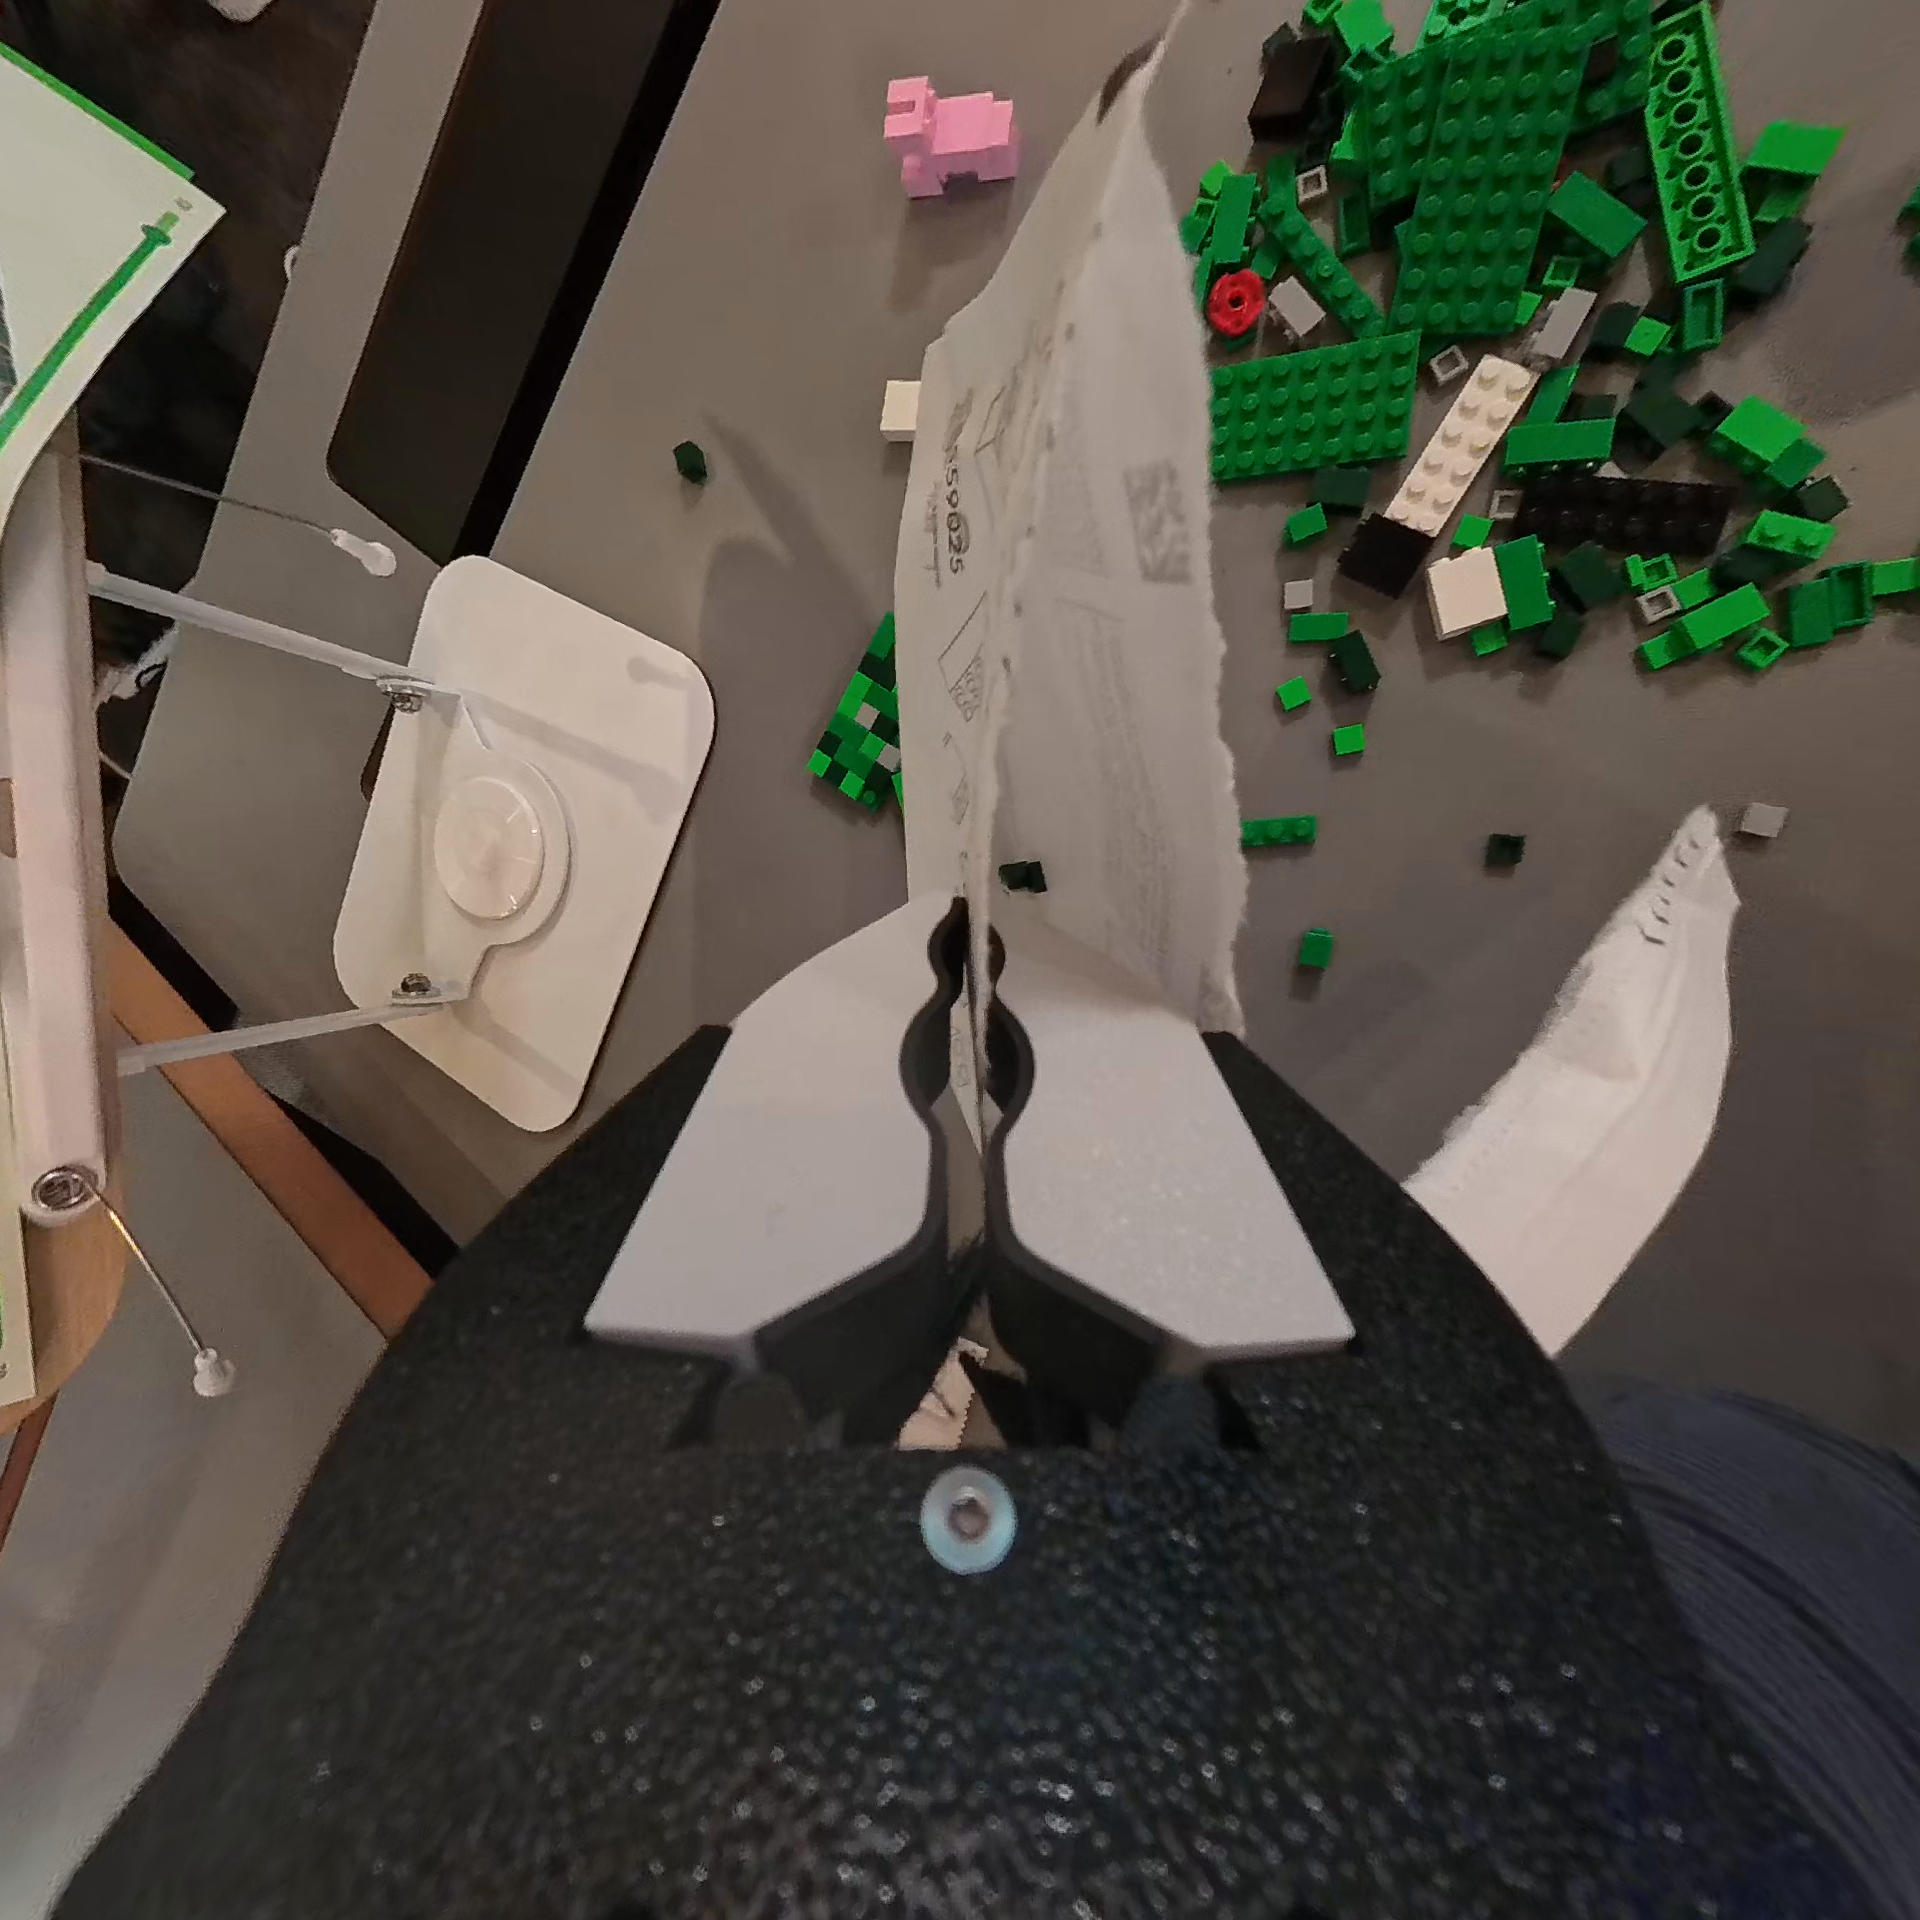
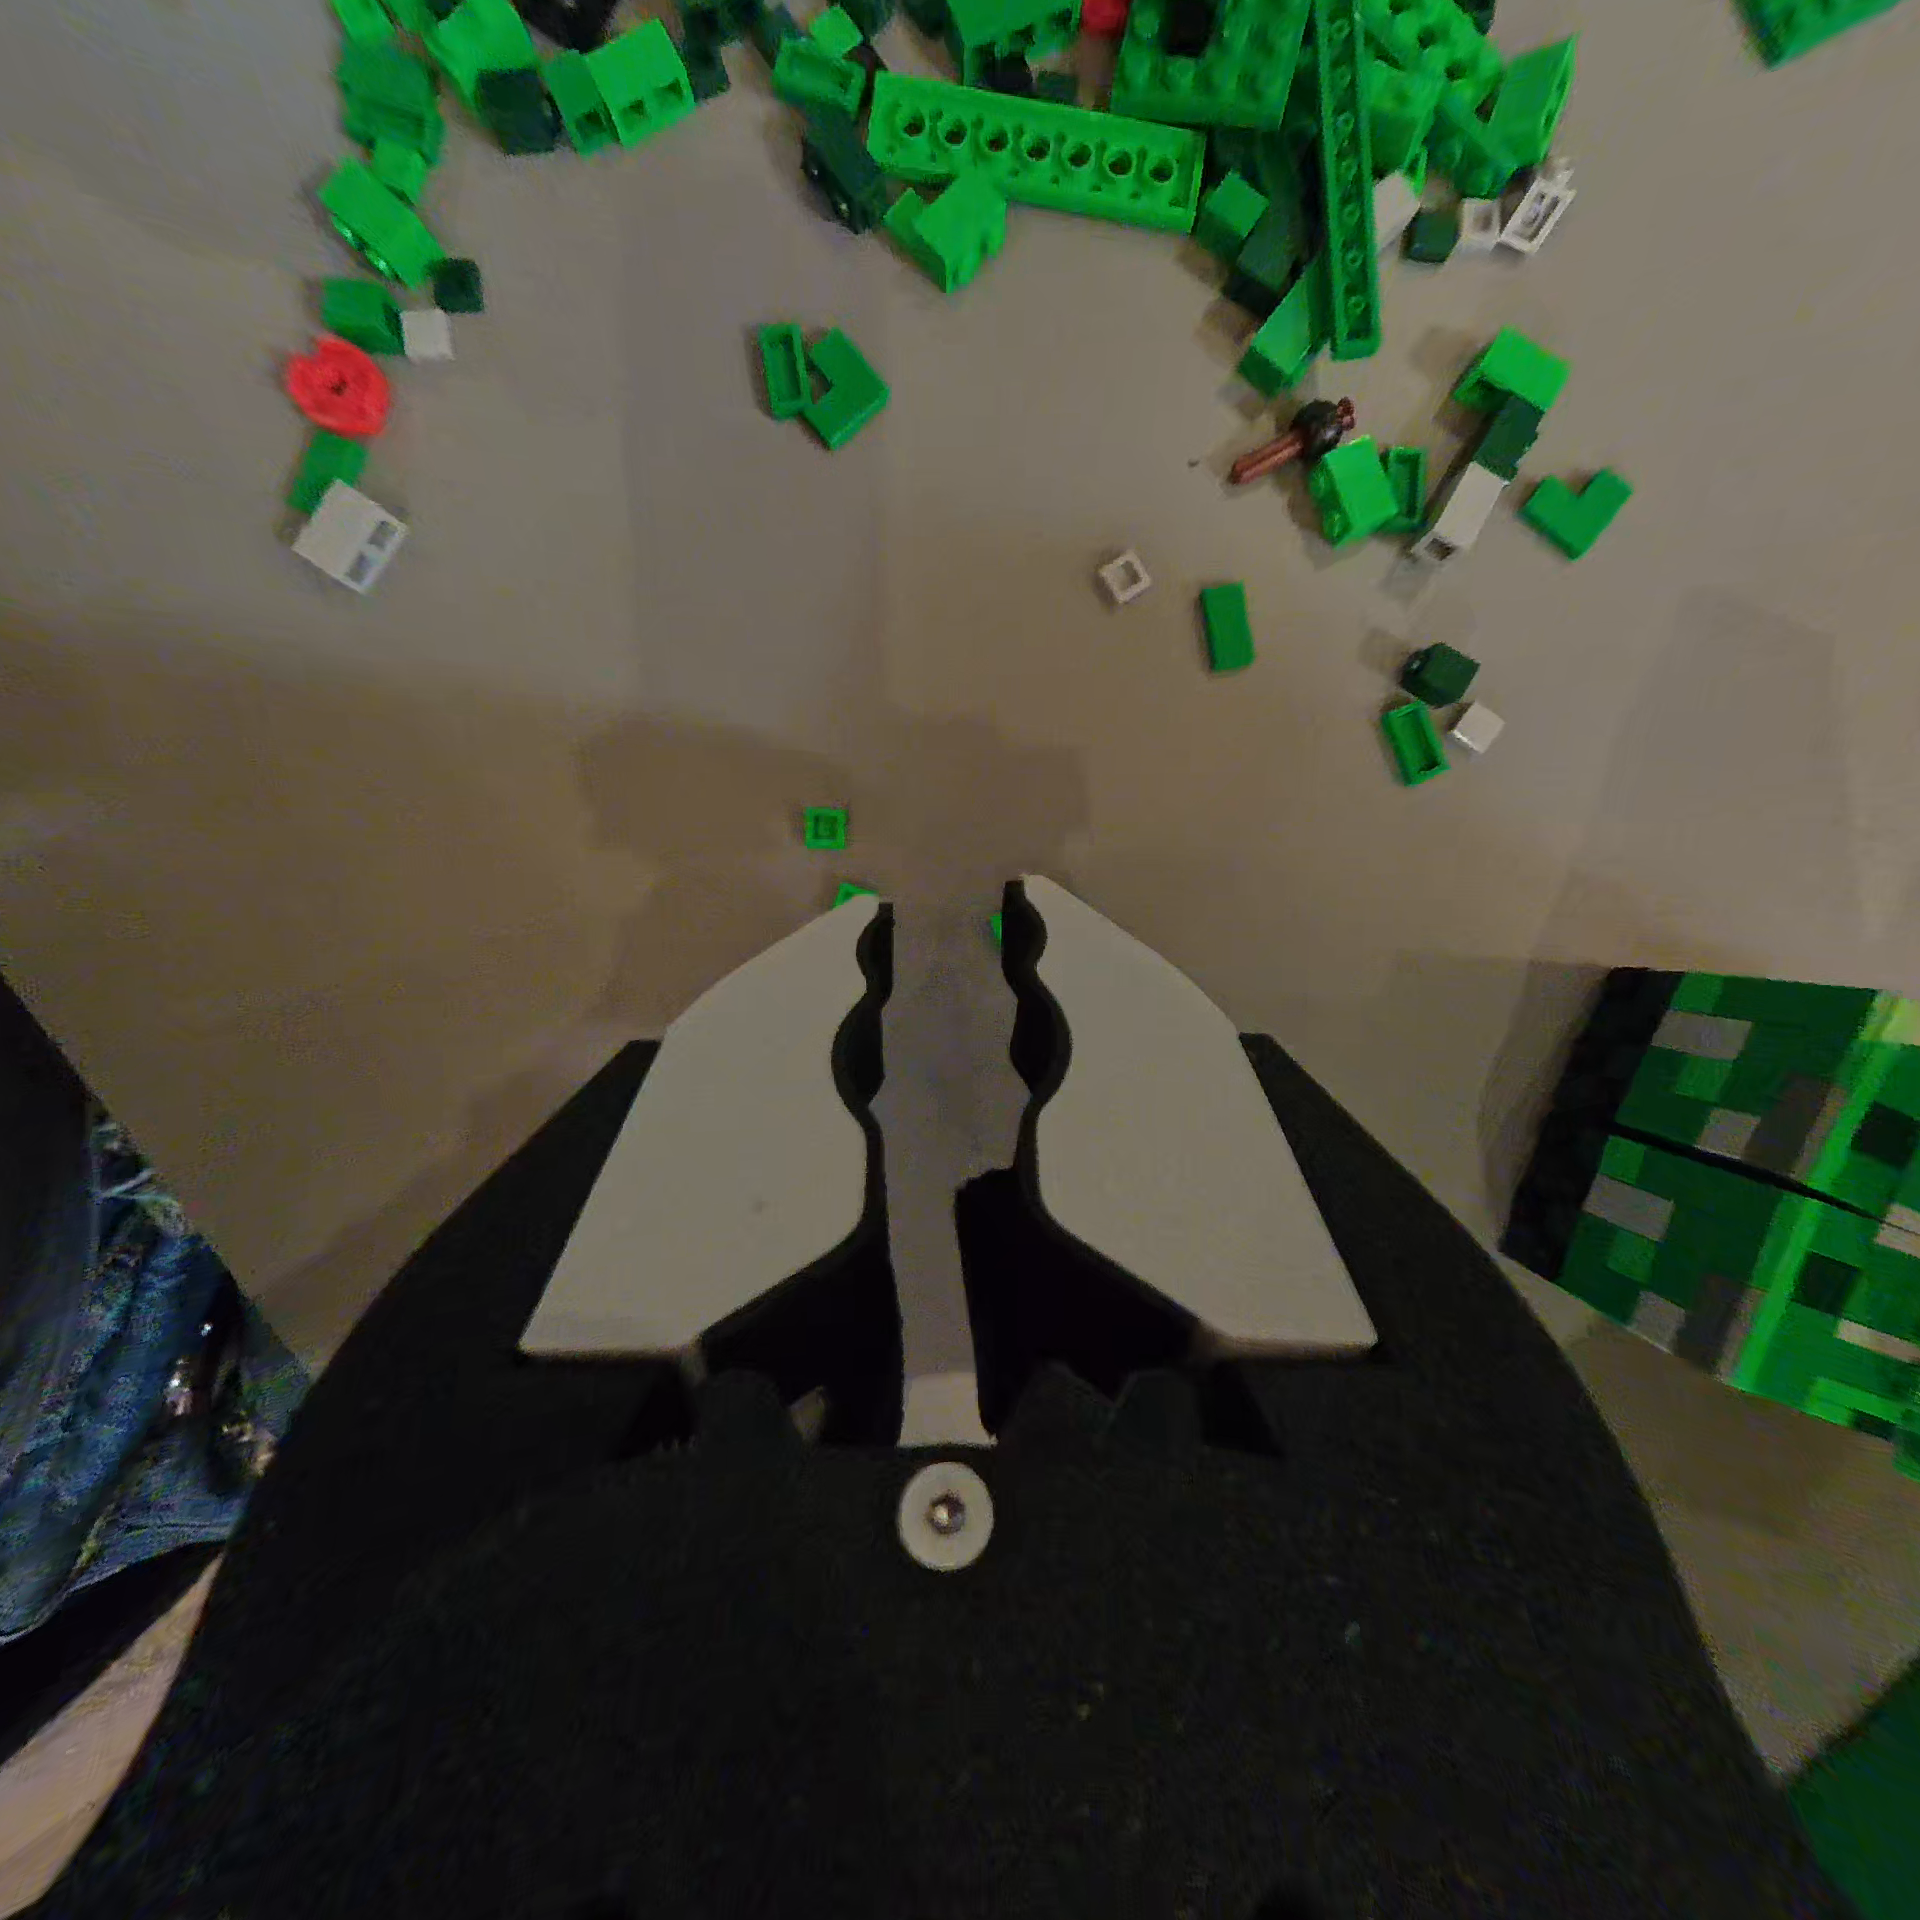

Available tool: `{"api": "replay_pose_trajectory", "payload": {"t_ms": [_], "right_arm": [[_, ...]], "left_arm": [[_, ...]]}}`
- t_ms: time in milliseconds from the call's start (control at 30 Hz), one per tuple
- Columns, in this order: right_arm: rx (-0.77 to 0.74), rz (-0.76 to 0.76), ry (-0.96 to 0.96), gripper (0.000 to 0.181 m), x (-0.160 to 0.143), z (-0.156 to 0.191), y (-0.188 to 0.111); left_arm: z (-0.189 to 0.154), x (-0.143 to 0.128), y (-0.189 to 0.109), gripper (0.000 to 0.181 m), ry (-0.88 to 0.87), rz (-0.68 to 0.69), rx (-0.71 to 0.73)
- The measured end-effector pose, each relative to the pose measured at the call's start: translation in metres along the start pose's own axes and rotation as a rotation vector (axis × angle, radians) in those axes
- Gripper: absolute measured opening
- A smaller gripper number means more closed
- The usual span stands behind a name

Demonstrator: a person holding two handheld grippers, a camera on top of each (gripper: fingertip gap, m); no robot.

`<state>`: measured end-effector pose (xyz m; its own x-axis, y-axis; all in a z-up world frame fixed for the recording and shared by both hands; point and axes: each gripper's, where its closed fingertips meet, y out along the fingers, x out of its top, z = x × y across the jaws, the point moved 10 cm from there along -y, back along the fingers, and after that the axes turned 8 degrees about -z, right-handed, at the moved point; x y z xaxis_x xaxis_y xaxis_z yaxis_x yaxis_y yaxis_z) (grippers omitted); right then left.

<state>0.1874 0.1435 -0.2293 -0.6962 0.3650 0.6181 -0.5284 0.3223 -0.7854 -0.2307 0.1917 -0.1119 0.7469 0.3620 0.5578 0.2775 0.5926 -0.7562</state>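
My left gripper [image 1: 971,920] is shut on a torn white paper bag [image 1: 1070,582] with grey print, and holds it up over the grey table [image 1: 748,312]. The bag stands on edge between the jaws and hides part of the table behind it. A pile of green, white, black and grey building bricks [image 1: 1507,260] lies to its right. My right gripper [image 2: 948,899] is open with a narrow gap, empty, just above the table. A small green tile [image 2: 825,827] lies just ahead of its tips, and green bits show beside both fingertips.
A pink brick pig [image 1: 951,135] and a red round piece [image 1: 1234,301] lie near the pile. A torn white paper strip [image 1: 1621,1060] lies at right. A white stand base [image 1: 520,831] is at left. A green pixel-patterned block [image 2: 1745,1184] sits at the right gripper's right. One gripper's finger ends stand about 40 cm off the other's.
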Motion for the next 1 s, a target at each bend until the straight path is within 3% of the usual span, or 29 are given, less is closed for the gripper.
{"api": "replay_pose_trajectory", "payload": {"t_ms": [133, 233, 300, 400, 567, 767, 1000], "right_arm": [[0.011, 0.015, -0.015, 0.02, 0.006, 0.002, 0.001], [0.079, -0.151, -0.069, 0.016, 0.04, 0.016, 0.012], [0.124, -0.248, -0.155, 0.015, 0.075, 0.029, 0.033], [0.22, -0.277, -0.289, 0.016, 0.126, 0.047, 0.075], [0.375, -0.203, -0.433, 0.016, 0.183, 0.065, 0.137], [0.403, -0.114, -0.472, 0.014, 0.207, 0.064, 0.168], [0.417, -0.026, -0.487, 0.013, 0.206, 0.063, 0.181]], "left_arm": [[0.001, -0.001, 0.001, 0.0, -0.005, 0.005, -0.003], [0.001, 0.0, 0.001, 0.0, -0.006, 0.005, 0.0], [0.001, 0.0, 0.002, 0.0, -0.005, 0.014, 0.004], [0.004, -0.004, 0.001, 0.0, -0.026, 0.035, 0.027], [0.015, -0.016, 0.002, 0.0, -0.088, 0.061, 0.045], [0.02, -0.024, -0.004, 0.0, -0.122, 0.046, 0.065], [0.02, -0.024, -0.004, 0.0, -0.116, 0.036, 0.055]]}}
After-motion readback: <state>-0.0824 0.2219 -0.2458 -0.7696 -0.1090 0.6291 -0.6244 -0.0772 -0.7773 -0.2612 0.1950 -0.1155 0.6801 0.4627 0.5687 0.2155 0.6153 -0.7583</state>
